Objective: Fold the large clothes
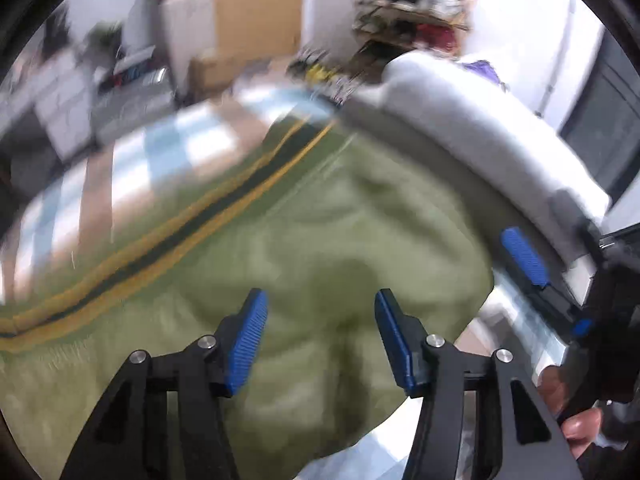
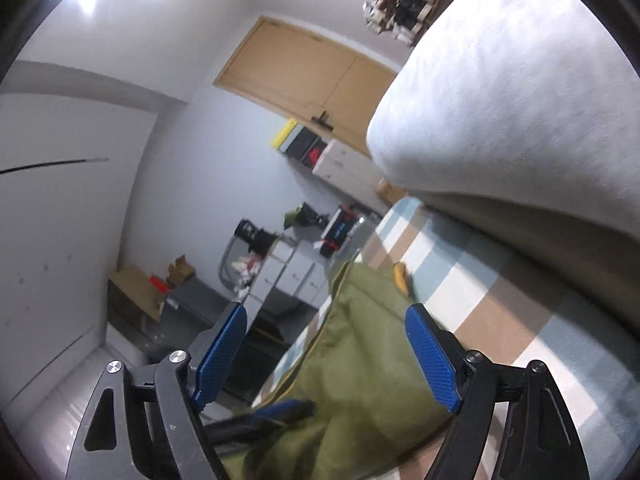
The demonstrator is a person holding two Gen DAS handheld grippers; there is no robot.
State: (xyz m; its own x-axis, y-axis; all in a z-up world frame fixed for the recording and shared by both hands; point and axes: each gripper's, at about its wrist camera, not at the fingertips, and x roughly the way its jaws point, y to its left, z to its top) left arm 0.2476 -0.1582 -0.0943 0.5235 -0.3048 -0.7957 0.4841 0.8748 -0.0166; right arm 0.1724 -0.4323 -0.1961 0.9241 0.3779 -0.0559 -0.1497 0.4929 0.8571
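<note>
An olive green garment (image 1: pixel 304 248) with yellow and dark stripes along one edge lies crumpled on a striped blue, white and brown cover (image 1: pixel 160 152). My left gripper (image 1: pixel 320 320) is open and empty just above the garment's middle. The view is blurred by motion. My right gripper (image 2: pixel 328 344) is open and empty, tilted, above the garment (image 2: pixel 360 360) near its edge. The right gripper also shows at the right edge of the left wrist view (image 1: pixel 560 280). The left gripper's blue fingertip (image 2: pixel 280 410) shows low in the right wrist view.
A grey padded backrest (image 1: pixel 480 128) runs along the far side of the cover (image 2: pixel 500 280) and fills the upper right of the right wrist view (image 2: pixel 500 100). A wooden door (image 2: pixel 312 76), drawers and cluttered shelves (image 2: pixel 288 256) stand beyond the cover's edge.
</note>
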